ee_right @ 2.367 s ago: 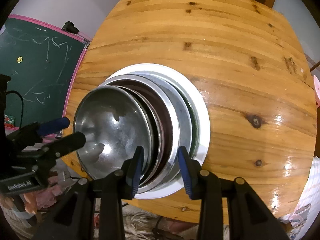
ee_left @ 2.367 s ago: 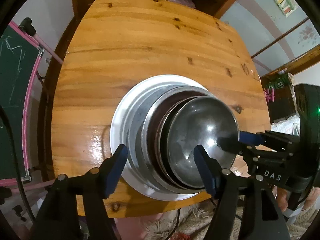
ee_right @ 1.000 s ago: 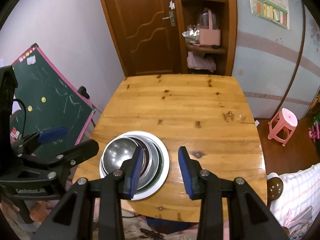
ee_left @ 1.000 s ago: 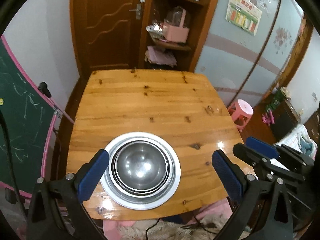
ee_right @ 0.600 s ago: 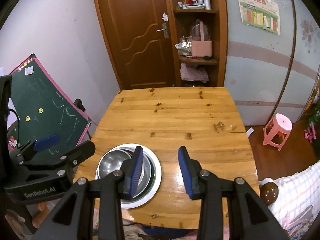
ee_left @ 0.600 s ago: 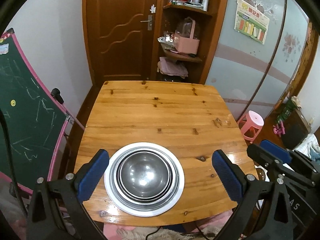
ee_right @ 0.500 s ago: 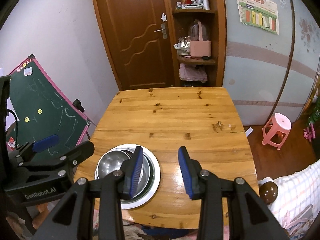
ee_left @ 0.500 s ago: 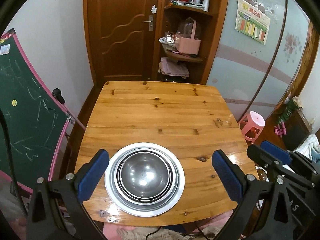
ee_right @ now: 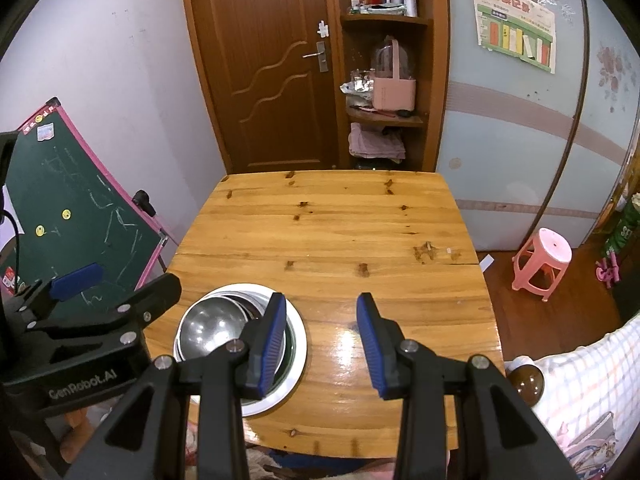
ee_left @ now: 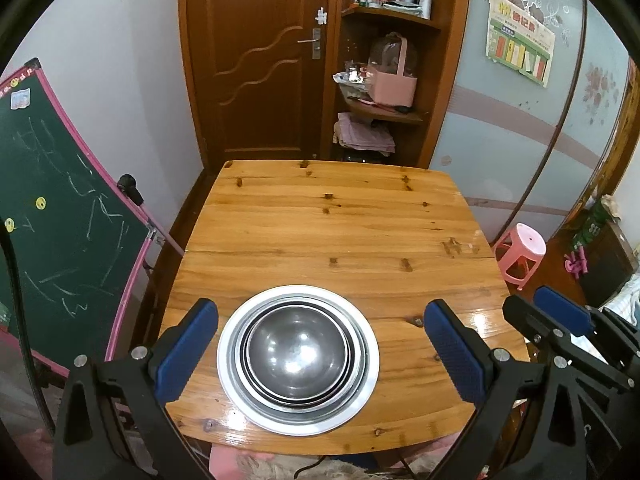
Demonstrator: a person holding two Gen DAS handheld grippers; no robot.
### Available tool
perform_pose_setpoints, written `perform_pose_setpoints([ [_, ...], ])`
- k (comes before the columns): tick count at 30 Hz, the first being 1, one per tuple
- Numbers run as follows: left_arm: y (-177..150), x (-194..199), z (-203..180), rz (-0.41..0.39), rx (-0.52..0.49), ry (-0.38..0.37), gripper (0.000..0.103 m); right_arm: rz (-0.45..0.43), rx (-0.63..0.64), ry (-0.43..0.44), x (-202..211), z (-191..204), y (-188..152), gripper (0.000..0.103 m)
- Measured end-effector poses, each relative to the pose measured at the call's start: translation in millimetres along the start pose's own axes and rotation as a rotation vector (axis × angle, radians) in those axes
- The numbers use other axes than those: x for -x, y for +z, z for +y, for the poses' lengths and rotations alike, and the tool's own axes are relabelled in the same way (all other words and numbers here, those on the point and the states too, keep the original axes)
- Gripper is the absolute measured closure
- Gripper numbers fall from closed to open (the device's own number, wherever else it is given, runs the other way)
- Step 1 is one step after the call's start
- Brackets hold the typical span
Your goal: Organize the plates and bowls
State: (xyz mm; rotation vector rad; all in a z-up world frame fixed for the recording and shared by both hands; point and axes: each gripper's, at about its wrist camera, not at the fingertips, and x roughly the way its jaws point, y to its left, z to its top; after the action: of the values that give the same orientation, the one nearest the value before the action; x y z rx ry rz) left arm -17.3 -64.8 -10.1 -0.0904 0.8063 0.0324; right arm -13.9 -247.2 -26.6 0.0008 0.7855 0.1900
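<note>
The bowls (ee_left: 297, 346) sit nested on the plate (ee_left: 362, 388) on the bench (ee_left: 332, 224); stacking looks finished. Both the left hand-held gripper (ee_left: 320, 350) and the right hand-held gripper (ee_right: 321, 338) hang open and empty, so the next move is only withdrawal.

left gripper (ee_right: 116, 286) body: "GenRobot.AI", white print on the black housing, seen in the right wrist view, near left.
wall poster (ee_right: 514, 36): printed characters and coloured bars, far right wall, too small to read.
chalkboard (ee_right: 76, 208): chalk scribbles only, no legible word; stickers at its top edge unreadable.
green box (ee_right: 626, 228): white lettering, far right edge, cut off, not legible.
</note>
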Motion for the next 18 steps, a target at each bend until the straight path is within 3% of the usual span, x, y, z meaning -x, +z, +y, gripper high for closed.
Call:
perform_pose_setpoints([
  [3,-0.5,-1.5,-0.9,0.003,0.000,0.013,0.001,0.005,-0.006,0.002,-3.4,-2.7,0.7,0.059],
  [18,-0.6,-4.2,-5.3,0.013,-0.016,0.044,0.001,-0.015,-0.009,0.004,-4.2,-7.1,1.4,0.059],
])
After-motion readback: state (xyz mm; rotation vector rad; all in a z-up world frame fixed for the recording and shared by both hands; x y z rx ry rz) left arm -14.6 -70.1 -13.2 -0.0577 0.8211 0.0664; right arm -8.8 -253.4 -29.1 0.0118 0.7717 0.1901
